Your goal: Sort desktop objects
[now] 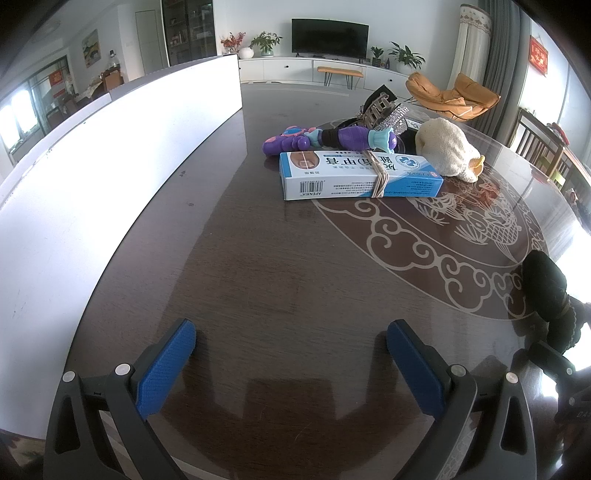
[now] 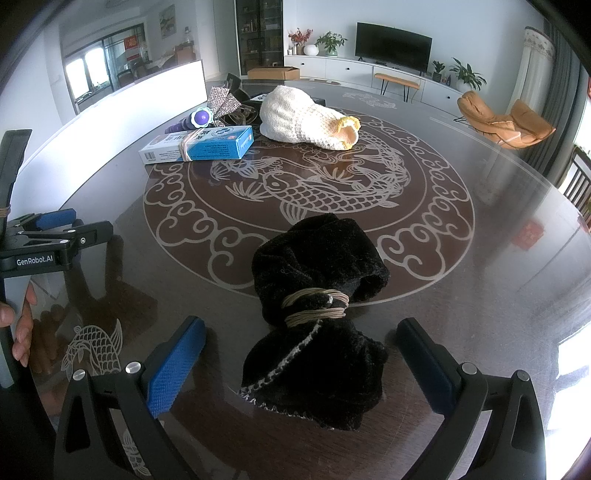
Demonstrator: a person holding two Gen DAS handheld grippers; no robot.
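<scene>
Views differ: only the right wrist camera gives us the black cloth bundle whole, tied with tan cord, lying between the spread jaws of the right gripper, untouched. In the left view it is a dark edge. Left gripper jaws spread over bare table, nothing between them. Farther off we see the blue box with a rubber band, purple toy behind, cream knit pouch beside. Glass-topped dark table with koi pattern, white board at left, TV on far wall.
</scene>
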